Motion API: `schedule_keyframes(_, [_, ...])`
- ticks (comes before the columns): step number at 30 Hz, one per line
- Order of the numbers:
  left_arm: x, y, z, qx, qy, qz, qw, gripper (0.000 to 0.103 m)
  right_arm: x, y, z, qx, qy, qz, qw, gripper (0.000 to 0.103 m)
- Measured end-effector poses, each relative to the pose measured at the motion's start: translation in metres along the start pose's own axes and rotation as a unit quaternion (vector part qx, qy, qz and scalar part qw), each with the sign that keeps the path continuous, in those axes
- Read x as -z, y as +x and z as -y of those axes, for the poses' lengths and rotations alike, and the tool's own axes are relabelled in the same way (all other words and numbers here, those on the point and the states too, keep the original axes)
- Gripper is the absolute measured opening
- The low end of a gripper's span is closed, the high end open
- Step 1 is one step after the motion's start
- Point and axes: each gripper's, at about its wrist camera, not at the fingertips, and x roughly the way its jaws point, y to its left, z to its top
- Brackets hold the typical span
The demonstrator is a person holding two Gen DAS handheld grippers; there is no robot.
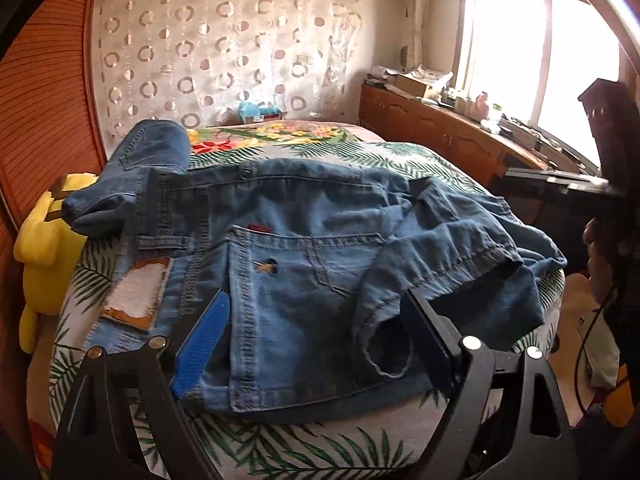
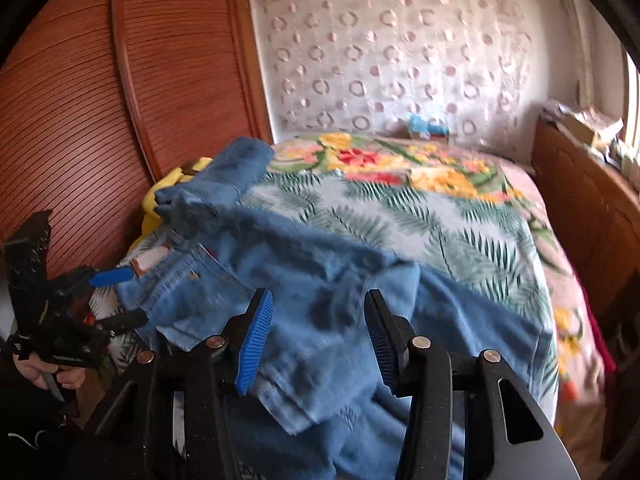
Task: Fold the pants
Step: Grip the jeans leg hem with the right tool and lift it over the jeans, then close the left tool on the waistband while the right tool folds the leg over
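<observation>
Soft, heavy blue denim pants lie rumpled on the leaf-print bed.
Grip doubled seams or hems; left hand-held gripper and right hand-held gripper stand apart, empty.

1. Left wrist view: low, close over the bed's near edge, tilted down, facing the curtain wall.
2. Right wrist view: same height, from the right, angled down.
3. Shared: jeans, bed, curtain wall.

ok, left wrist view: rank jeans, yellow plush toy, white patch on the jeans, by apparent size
1. jeans, by far the largest.
2. yellow plush toy, partly hidden at the bed's edge, so its real extent is unsure.
3. white patch, smallest.
</observation>
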Motion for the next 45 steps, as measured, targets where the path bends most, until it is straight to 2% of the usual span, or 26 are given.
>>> schedule_keyframes(8, [0.006,0.010,0.025,0.027,0.024,-0.016,0.9992,0.088,0.009,-0.001,0.005,-0.014,0.042,-0.022,0.999,0.055])
schedule_keyframes(14, [0.011,0.027,0.036,0.026,0.045,-0.033,0.9981,0.088,0.009,0.003,0.005,-0.022,0.054,-0.041,0.997,0.055])
schedule_keyframes(16, [0.011,0.031,0.036,0.024,0.045,-0.035,0.9981,0.085,0.009,0.013,0.011,-0.023,0.059,-0.051,0.997,0.055])
schedule_keyframes(22, [0.011,0.035,0.034,0.032,0.043,-0.037,0.9979,0.061,0.009,0.015,0.021,-0.027,0.073,-0.062,0.995,0.055])
schedule_keyframes(24, [0.012,0.036,0.033,0.034,0.043,-0.037,0.9978,0.049,0.009,0.014,0.022,-0.030,0.078,-0.063,0.995,0.055])
schedule_keyframes(25, [0.012,0.036,0.033,0.035,0.043,-0.037,0.9978,0.048,0.006,0.014,0.022,-0.029,0.077,-0.061,0.995,0.055])
schedule_keyframes(27, [0.011,0.034,0.034,0.038,0.044,-0.031,0.9978,0.035,0.004,0.014,0.023,-0.024,0.072,-0.055,0.996,0.055])
schedule_keyframes(30, [0.007,0.030,0.036,0.047,0.047,-0.022,0.9975,0.029,-0.003,0.015,0.024,-0.026,0.069,-0.051,0.996,0.055])
schedule_keyframes(31, [0.006,0.028,0.037,0.050,0.049,-0.021,0.9973,0.028,-0.005,0.015,0.023,-0.029,0.065,-0.048,0.996,0.051])
schedule_keyframes(32, [0.006,0.028,0.038,0.051,0.051,-0.021,0.9972,0.025,-0.008,0.015,0.021,-0.033,0.058,-0.050,0.996,0.034])
schedule_keyframes(34, [0.005,0.029,0.041,0.052,0.054,-0.021,0.9969,0.019,-0.011,0.018,0.016,-0.028,0.041,-0.051,0.997,0.013])
schedule_keyframes(35, [0.005,0.029,0.042,0.054,0.056,-0.021,0.9968,0.013,-0.011,0.016,0.013,-0.030,0.035,-0.047,0.998,0.008])
schedule_keyframes(39, [-0.002,0.017,0.038,0.056,0.044,-0.010,0.9974,0.008,-0.021,0.005,0.007,-0.040,0.018,-0.025,0.999,0.004])
schedule_keyframes(45, [-0.017,-0.029,0.025,0.054,0.037,0.038,0.9972,0.007,-0.063,-0.025,0.001,-0.057,-0.009,0.021,0.998,0.003])
